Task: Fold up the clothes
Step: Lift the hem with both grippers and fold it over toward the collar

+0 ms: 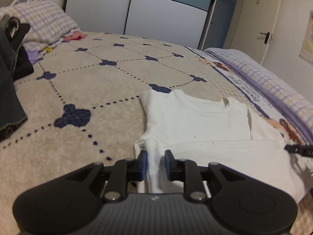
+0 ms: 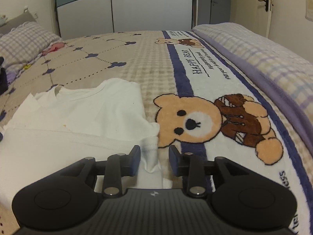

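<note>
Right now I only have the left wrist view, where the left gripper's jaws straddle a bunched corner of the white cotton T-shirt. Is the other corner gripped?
Observer: Not gripped. The right gripper stands open, with the white T-shirt corner bunched between its fingers, nearer the left one.

Operator: What lies beside that corner?

Observer: A tan teddy bear print on the plush blanket, just right of the shirt's edge.

Operator: Any text there?

Observer: Yes, "HAPPY BEAR" reads along a white band edged in navy, beyond the bear.

Operator: And my side?

Observer: The left gripper is open too, fabric between its fingers but not pinched.
</note>
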`<action>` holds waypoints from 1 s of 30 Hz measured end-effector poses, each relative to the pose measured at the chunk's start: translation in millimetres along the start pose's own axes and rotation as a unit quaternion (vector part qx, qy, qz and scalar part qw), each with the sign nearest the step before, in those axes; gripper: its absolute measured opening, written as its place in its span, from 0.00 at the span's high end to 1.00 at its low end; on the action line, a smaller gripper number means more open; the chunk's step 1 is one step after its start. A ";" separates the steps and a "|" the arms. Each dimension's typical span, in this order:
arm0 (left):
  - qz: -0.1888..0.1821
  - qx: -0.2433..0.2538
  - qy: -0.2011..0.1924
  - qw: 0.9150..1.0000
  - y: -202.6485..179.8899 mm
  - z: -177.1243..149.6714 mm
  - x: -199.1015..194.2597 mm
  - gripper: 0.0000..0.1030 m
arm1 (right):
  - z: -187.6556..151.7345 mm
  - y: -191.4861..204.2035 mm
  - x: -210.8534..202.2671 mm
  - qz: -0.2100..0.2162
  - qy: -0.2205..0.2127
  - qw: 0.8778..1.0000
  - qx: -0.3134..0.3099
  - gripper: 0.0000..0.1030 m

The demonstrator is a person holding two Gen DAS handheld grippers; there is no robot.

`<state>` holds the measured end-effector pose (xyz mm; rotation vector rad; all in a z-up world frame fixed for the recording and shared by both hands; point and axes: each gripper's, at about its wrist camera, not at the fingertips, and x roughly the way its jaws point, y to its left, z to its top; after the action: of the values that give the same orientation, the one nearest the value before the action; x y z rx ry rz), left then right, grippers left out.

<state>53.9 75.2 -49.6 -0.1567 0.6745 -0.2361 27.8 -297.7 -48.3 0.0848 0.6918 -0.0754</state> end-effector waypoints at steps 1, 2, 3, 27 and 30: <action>-0.001 -0.006 0.000 1.000 1.1 0.1 -0.2 0.81 | -0.7 0.0 0.5 0.004 0.001 1.000 0.004 0.67; 0.002 -0.008 -0.002 1.000 1.2 0.0 -1.0 0.85 | -1.2 0.5 1.1 0.006 0.000 1.000 0.005 0.68; 0.008 -0.006 -0.007 1.000 0.0 -0.6 -1.8 0.90 | -1.8 1.6 0.9 0.006 -0.004 1.000 0.003 0.70; 0.097 0.100 -0.106 0.985 -21.2 47.4 41.2 0.94 | 40.4 34.7 38.1 -0.116 -0.169 0.971 -0.125 0.93; 0.103 0.113 -0.103 0.983 -22.6 60.5 57.0 0.94 | 49.5 37.1 49.4 -0.122 -0.173 0.967 -0.141 0.93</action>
<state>131.6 42.3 -32.2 0.1055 0.4491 -0.0944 100.7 -268.0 -40.0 -0.2828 0.3556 -0.2226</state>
